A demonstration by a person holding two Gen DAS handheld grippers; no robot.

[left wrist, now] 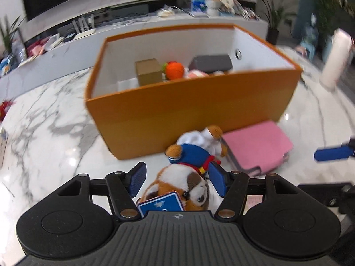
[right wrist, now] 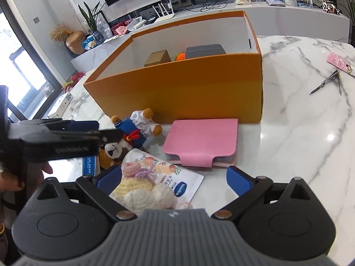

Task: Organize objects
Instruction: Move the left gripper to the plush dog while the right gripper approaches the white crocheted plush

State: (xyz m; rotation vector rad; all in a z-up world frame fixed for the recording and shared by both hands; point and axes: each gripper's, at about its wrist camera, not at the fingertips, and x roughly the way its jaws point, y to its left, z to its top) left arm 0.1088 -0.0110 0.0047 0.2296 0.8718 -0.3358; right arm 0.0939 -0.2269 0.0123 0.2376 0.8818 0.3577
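- Lying on the marble table (right wrist: 299,133), the plush dog (left wrist: 184,184) in its blue outfit is just in front of the orange box (left wrist: 195,102), with its head toward the left gripper (left wrist: 177,178).
- In the left wrist view the dog's head sits between the two blue pads (left wrist: 137,178); a gap shows at each side, so the pads do not press on it and the jaws are released.
- A blue card (left wrist: 160,206) lies against the dog's head, close under the camera.
- A pink case (left wrist: 257,147) lies flat on the table just beside the dog, also near the box wall.
- In the right wrist view the right gripper (right wrist: 174,180) stands wide apart and grasps nothing; a crocheted doll (right wrist: 142,190) and a white packet (right wrist: 168,173) lie between its fingers, the doll near the left pad.
- Inside the box are a small brown carton (left wrist: 148,71), an orange knitted toy (left wrist: 175,69) and a grey box (left wrist: 210,63).
- Scissors (right wrist: 326,84) and a pink packet (right wrist: 341,63) lie well apart on the table.
- A person's hand (right wrist: 13,177) holds the left gripper's handle.
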